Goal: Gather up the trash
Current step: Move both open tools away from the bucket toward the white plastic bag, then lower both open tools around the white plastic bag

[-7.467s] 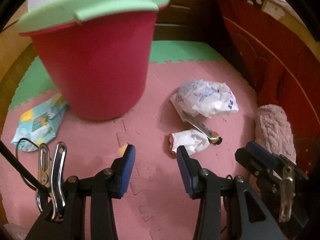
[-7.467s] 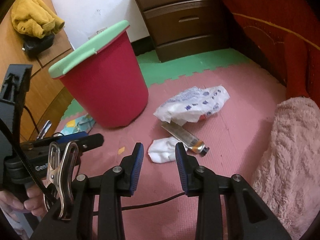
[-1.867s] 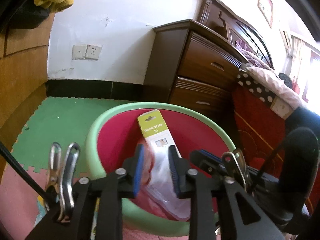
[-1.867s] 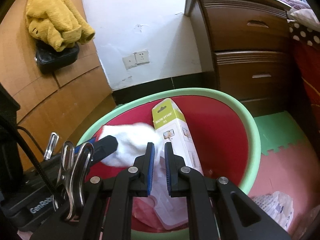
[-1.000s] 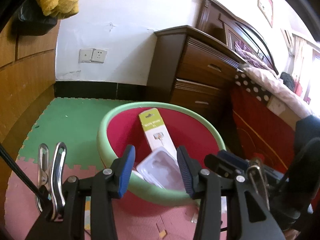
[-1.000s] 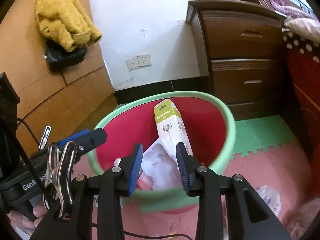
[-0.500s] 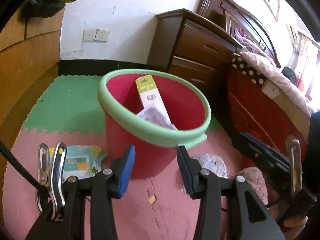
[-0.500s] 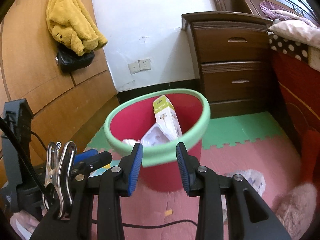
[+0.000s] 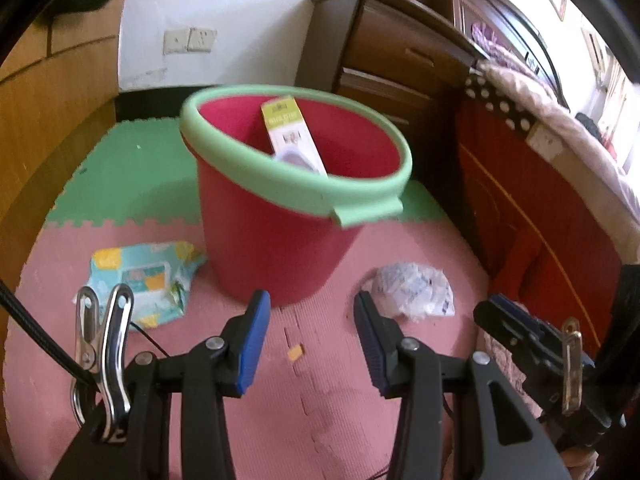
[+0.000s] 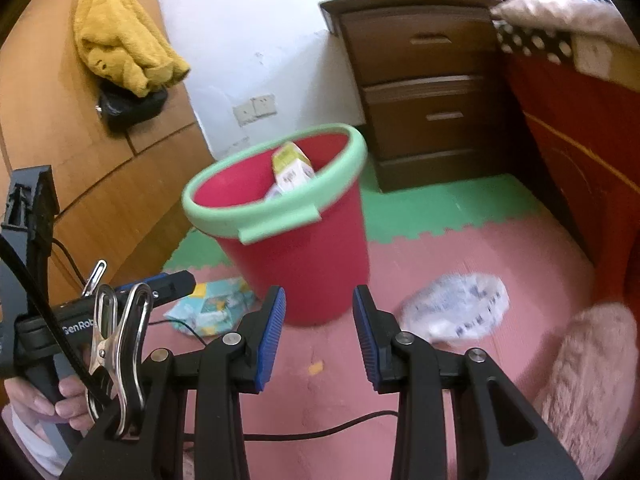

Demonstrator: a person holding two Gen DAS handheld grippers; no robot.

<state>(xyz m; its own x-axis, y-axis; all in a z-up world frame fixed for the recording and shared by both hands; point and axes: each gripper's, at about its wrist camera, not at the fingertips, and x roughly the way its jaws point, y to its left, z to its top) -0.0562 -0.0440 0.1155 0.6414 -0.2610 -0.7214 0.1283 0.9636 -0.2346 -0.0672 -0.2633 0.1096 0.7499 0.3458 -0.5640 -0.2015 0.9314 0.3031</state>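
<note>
Trash: a crumpled white wrapper (image 9: 412, 290) printed in blue lies on the pink floor mat (image 9: 312, 412), just right of the red bin (image 9: 280, 236); a teal wipes packet (image 9: 144, 276) lies at the bin's left foot.
Bin: upright, green rim (image 9: 280, 182), a tall white-and-green box (image 9: 294, 136) leaning inside with a clear plastic piece beside it.
Change from 2 seconds ago: both tools then hung over the bin mouth gripping white scraps; now both are back and lower, the bin is seen from the side, and nothing is between either pair of fingers.
Change from 7.5 seconds ago: the white wad and the tube beside the wrapper are gone from the mat.
Left gripper (image 9: 312, 340): fingers parted to a middling gap, empty, over bare mat in front of the bin.
Right gripper (image 10: 318, 330): fingers parted about as far, empty, aimed at the bin's base.
Small bit: 1 orange scrap (image 9: 295, 353) on the mat between the left fingers.
Edges: dark wooden drawers (image 10: 432, 80) behind the bin, red bed side (image 9: 540, 216) to the right, curved wooden panel (image 10: 100, 184) to the left.
Open room: the pink mat in front of the bin is bare apart from a black cable (image 10: 320, 432); a pink fluffy thing (image 10: 588, 376) sits at the right, near the wrapper.
</note>
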